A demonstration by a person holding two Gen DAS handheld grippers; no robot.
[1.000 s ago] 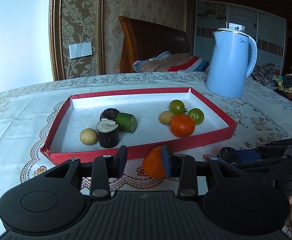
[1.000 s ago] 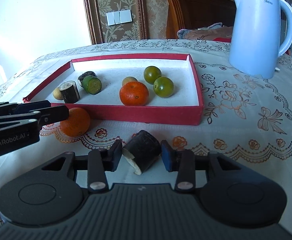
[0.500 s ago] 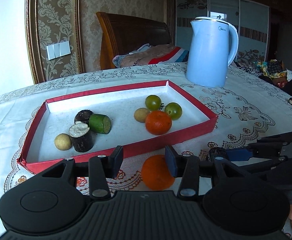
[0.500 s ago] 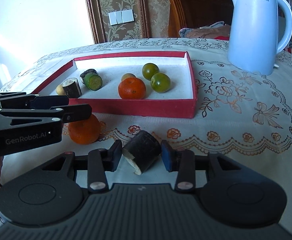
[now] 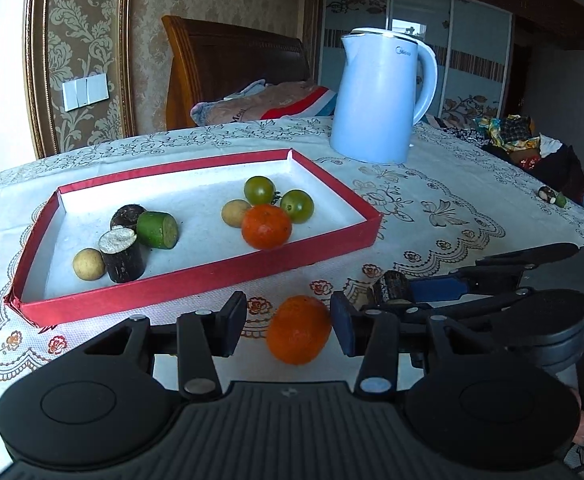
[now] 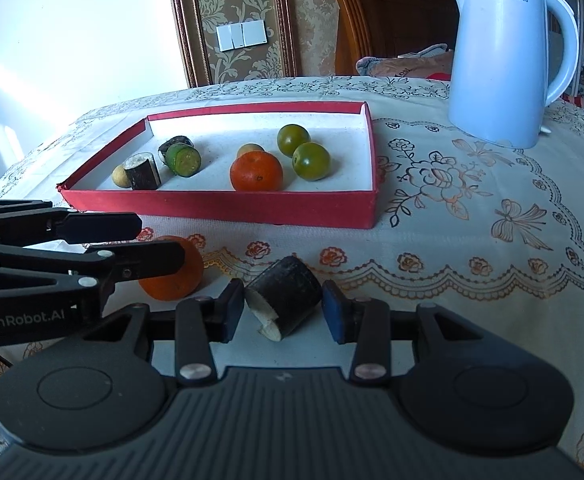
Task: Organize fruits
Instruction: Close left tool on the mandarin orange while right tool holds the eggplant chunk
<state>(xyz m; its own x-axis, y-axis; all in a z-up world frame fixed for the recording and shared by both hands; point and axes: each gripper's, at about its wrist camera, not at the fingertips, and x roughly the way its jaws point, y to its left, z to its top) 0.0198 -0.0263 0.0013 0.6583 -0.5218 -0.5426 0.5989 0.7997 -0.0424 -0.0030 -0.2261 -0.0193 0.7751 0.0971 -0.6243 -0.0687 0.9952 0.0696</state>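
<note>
Landmark: the red tray, standing on the lace tablecloth.

**Tool state.** The left gripper has its jaws apart, bracketing the loose orange, which lies on the cloth just in front of the tray's near wall. The right-hand pad sits at or very near the peel; a clear gap shows at the other pad. The right gripper also has its jaws apart, one on each side of the dark cane piece, which lies tilted on the cloth in front of the tray's near wall, pale cut end toward the camera. No firm clamp is visible on either item.

**Step in hand (judged).** Both items appear ready for grasping.
1. Centre the orange between the pads before closing; an off-centre squeeze is likely to roll it.
2. Close the right gripper on the curved sides of the cane piece, not the cut ends.
3. Lift each item above the tray's near wall before moving forward.

**Edges and clearance.**
- The two grippers are close together in front of the tray; advance one at a time.
- Inside the tray, cane pieces occupy the left part and the orange in the tray with green fruits the right; bare floor lies between.
- The blue kettle stands beyond the tray's far right corner, well apart.
</note>
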